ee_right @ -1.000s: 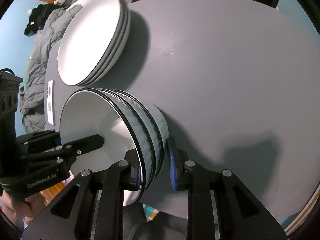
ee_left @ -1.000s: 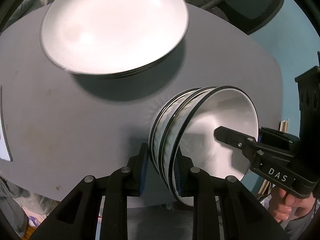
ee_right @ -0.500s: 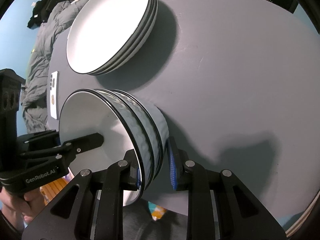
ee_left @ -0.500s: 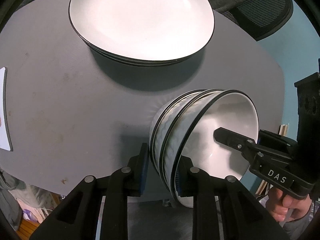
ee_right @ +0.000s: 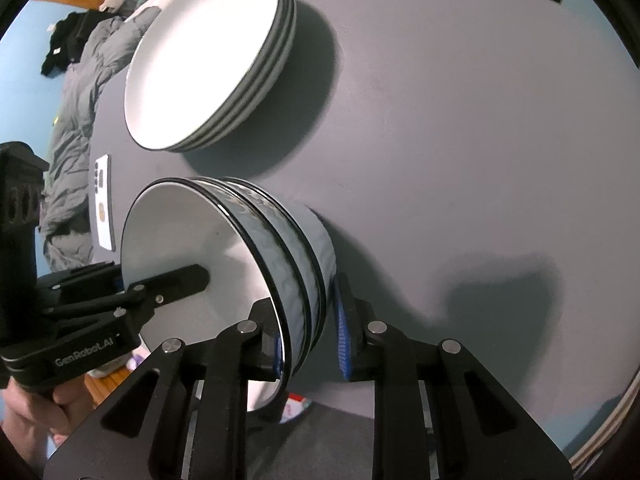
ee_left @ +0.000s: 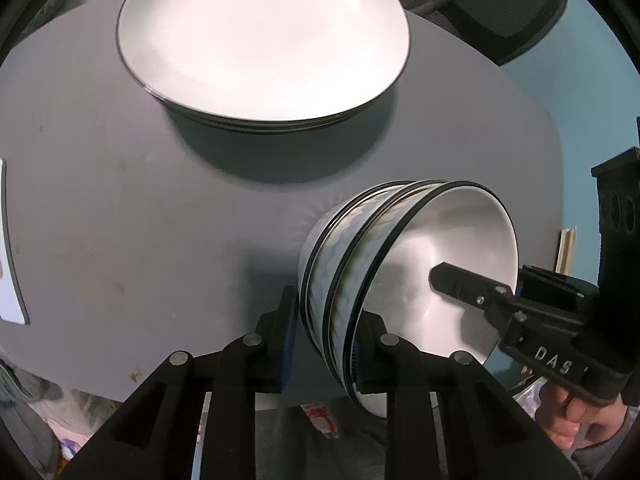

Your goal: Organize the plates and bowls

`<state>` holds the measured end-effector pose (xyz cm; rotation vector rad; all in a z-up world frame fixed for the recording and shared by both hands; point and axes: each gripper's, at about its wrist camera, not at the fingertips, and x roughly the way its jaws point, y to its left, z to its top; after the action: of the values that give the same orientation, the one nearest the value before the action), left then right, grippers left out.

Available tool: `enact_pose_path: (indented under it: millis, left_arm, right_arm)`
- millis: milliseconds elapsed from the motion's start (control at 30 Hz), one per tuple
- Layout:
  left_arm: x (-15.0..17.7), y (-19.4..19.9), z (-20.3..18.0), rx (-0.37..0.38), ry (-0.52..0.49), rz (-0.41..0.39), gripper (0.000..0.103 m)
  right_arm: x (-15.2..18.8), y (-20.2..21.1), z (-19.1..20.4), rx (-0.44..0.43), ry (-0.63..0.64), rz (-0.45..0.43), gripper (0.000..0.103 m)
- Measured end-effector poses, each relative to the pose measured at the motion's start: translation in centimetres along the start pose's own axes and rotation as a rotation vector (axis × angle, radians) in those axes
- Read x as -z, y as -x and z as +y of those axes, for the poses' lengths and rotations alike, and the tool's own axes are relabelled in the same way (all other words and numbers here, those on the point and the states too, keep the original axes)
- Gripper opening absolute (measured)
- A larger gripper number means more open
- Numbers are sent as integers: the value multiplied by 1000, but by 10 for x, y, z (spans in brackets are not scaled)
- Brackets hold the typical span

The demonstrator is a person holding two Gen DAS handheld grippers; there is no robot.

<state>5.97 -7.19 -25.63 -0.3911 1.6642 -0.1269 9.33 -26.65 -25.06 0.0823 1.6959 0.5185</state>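
Table: grey round top that carries the plates; its near edge runs just under both grippers.
Plate stack: white plates with dark rims, nested flat on the far part of the table, well apart from the bowls; the right wrist view shows three rims.
Bowl stack: three nested white bowls with black rims and a wavy pale-blue outer band, tipped on their side at the near table edge, mouth facing the person's right in the left wrist view.
Left gripper: closed onto the rims of the bowl stack, one finger outside against the outer wall, the other inside the mouth.
Right gripper: clamped across the same bowl stack from the opposite side, left finger inside the innermost bowl, blue-padded right finger against the outermost wall.
Phone: white, lying flat near the table's left edge, beside the bowls.
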Motion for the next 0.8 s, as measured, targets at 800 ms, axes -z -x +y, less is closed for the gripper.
enact_pose_path:
  millis: [800]
  left_arm:
    - [-1, 25, 7, -4, -15, 24, 23]
  right_arm:
    - [9, 14, -4, -29, -90, -42, 20]
